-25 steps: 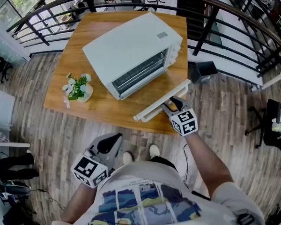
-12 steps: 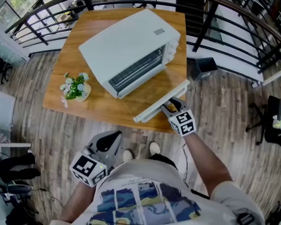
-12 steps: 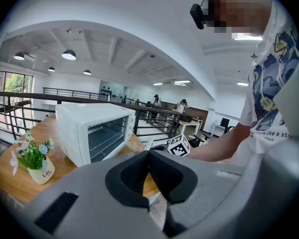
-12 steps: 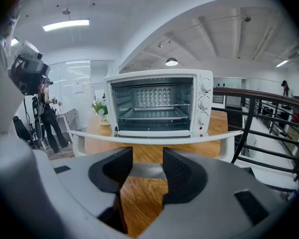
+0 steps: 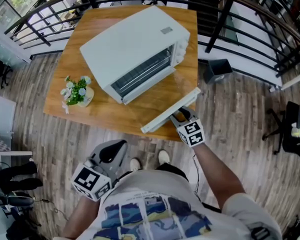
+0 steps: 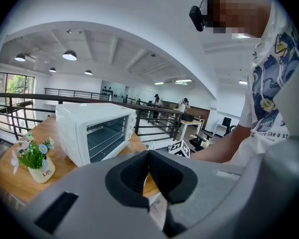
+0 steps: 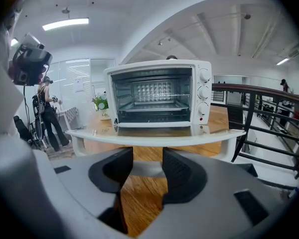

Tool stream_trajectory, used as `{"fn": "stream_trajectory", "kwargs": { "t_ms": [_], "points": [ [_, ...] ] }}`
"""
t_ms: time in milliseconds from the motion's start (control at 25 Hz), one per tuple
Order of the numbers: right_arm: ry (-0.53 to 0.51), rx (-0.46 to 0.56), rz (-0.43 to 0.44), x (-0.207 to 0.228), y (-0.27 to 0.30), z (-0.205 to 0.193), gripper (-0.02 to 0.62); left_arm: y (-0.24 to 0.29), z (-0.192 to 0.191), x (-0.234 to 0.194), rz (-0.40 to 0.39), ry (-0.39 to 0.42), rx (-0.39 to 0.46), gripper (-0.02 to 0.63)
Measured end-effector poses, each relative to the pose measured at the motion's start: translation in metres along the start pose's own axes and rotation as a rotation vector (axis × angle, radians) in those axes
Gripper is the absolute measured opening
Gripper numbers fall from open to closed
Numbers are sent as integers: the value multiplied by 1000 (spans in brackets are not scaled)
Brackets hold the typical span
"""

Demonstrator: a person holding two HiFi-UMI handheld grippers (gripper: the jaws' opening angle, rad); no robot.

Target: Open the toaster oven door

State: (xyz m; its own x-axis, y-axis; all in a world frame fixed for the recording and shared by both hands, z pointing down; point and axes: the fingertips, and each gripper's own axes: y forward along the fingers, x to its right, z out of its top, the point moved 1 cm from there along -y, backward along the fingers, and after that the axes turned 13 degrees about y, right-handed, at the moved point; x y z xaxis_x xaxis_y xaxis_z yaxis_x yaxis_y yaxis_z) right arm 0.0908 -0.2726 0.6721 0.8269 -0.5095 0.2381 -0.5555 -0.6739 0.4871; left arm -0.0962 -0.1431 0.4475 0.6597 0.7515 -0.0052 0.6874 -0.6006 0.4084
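Left of the toaster oven (image 5: 130, 44), a small flower pot (image 5: 78, 93) stands on the wooden table (image 5: 102, 114). The left gripper (image 5: 115, 149) hangs off the table, well in front of the oven, jaws pressed together on nothing. The oven sits mid-table; its glass door (image 5: 157, 100) lies folded down flat in front of it, cavity exposed. At the door's front edge, the white handle bar (image 5: 170, 111) crosses just beyond the tips of the right gripper (image 5: 181, 116), whose jaws stand apart, unclamped. Door: probably rigid, hinged, light to swing, glass pane breakable. The smooth bar is the proper hold, taken mid-length; the task appears done.
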Motion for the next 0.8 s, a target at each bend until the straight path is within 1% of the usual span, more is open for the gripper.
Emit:
{"fn": "stream_trajectory", "kwargs": {
  "t_ms": [240,400,560,800],
  "points": [
    [-8,-10,6,7,7,-14,186,5,2,4,19,-8,-3,2],
    [2,-54,15,6,6,-23,184,11,4,9,27,-15,-6,2],
    [2,-71,22,9,10,-32,184,17,7,15,37,-17,3,2],
    [5,-124,15,13,15,-51,181,23,3,23,47,-30,11,2]
  ]
}}
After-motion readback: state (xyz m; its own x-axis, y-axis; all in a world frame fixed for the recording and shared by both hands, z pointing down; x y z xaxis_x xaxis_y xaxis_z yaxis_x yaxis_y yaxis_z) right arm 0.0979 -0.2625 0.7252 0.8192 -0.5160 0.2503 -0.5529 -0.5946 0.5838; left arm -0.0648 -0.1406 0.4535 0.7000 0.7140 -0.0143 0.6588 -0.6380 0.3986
